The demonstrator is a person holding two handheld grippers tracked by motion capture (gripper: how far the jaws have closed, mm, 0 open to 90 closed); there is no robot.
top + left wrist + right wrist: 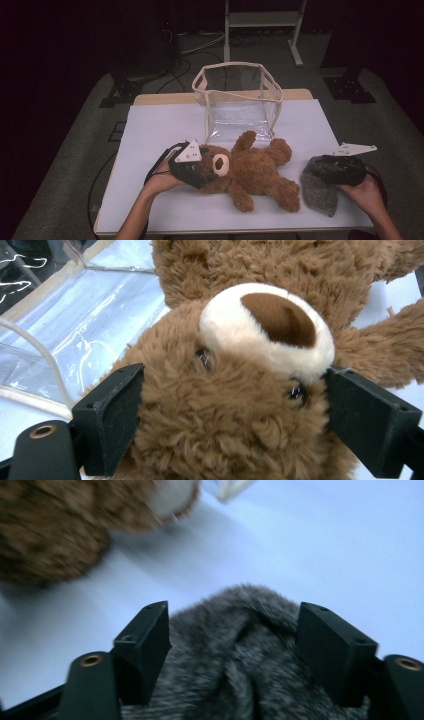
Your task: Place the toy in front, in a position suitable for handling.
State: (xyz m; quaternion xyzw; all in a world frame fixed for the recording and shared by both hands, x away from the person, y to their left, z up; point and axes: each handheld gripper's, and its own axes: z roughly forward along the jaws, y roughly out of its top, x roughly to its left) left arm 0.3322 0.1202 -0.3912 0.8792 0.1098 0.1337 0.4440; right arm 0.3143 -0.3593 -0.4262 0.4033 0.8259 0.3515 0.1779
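Note:
A brown teddy bear point(250, 170) lies on its back on the white table cover point(165, 130), head toward the left. My left gripper point(205, 177) is at the bear's head. In the left gripper view the bear's head point(225, 410) sits between the two jaws of this gripper point(233, 372); fur brushes both pads without being squeezed. At the right, a grey fuzzy knitted hat point(320, 192) lies flat. My right gripper point(325, 170) hovers over its top edge. In the right gripper view the hat point(235, 650) bulges between the wide-apart jaws of that gripper point(232, 607), not pinched.
A clear plastic bag point(237, 95) with cream trim stands open at the table's far middle, just beyond the bear; it also lies behind the bear's head point(90, 325). The bear's leg point(50, 525) is close to the hat. A metal stand point(262, 20) is on the floor beyond.

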